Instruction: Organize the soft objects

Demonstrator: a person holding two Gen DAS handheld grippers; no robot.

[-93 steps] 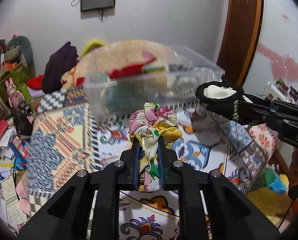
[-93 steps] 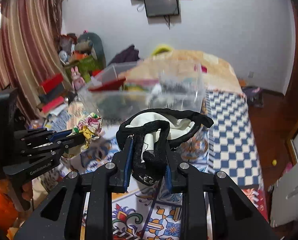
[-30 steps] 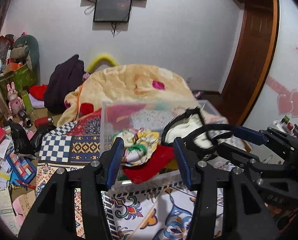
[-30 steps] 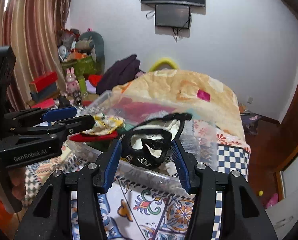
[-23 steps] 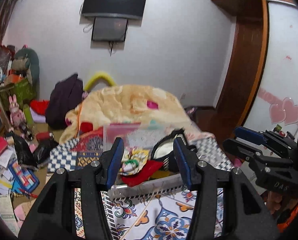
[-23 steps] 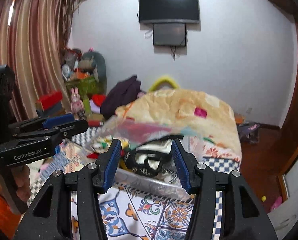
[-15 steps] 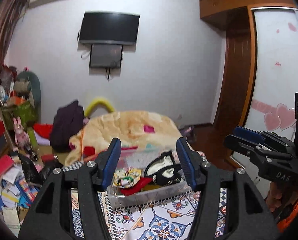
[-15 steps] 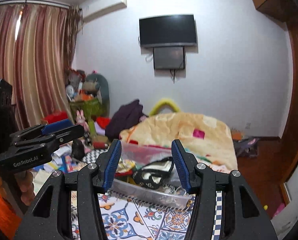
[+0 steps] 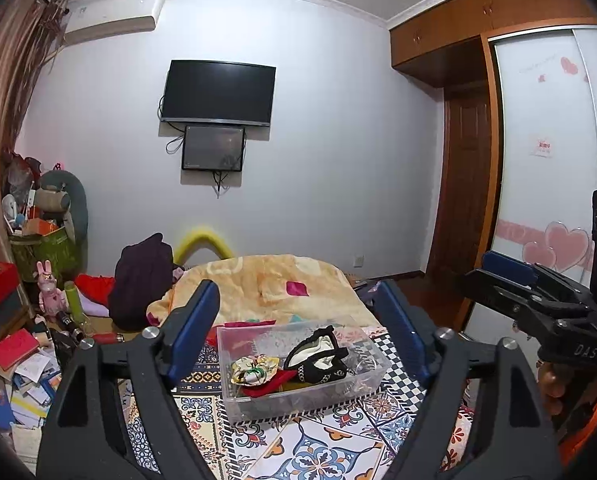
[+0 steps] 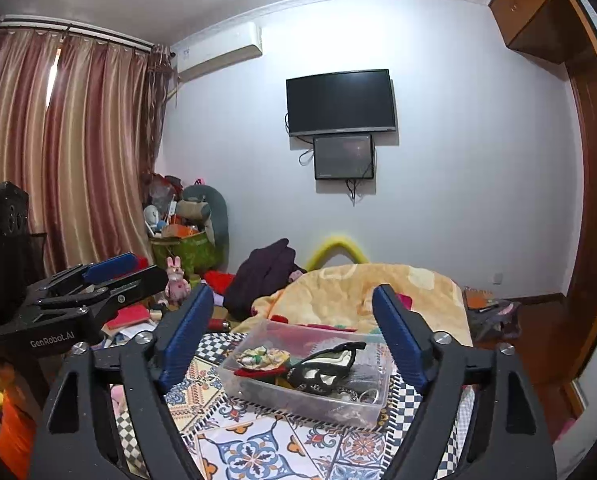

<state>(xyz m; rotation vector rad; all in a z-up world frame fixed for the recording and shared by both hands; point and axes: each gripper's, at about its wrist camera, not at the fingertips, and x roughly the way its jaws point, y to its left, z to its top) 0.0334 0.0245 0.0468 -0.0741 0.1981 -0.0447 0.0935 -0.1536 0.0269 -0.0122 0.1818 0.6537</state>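
A clear plastic bin (image 9: 372, 386) (image 10: 254, 394) stands on the patterned bed cover. In it lie a floral cloth bundle (image 9: 252, 368) (image 10: 263, 356) and a black-and-white lacy piece (image 9: 318, 360) (image 10: 326, 366), on top of red and other fabrics. My left gripper (image 9: 298, 336) is open and empty, held high and well back from the bin; it also shows at the left of the right wrist view (image 10: 110, 276). My right gripper (image 10: 294, 332) is open and empty, likewise pulled back; it also shows at the right of the left wrist view (image 9: 510, 280).
A beige blanket (image 9: 270, 284) lies heaped behind the bin, with a dark garment (image 9: 142, 280) to its left. Cluttered boxes, papers and toys (image 9: 14, 344) fill the left floor. A TV (image 9: 218, 96) hangs on the far wall. A wooden door (image 9: 464, 184) stands right.
Both grippers opened and let the floral bundle and the black-and-white piece go into the bin. Both then pulled back and up, so the bin now looks small and far.
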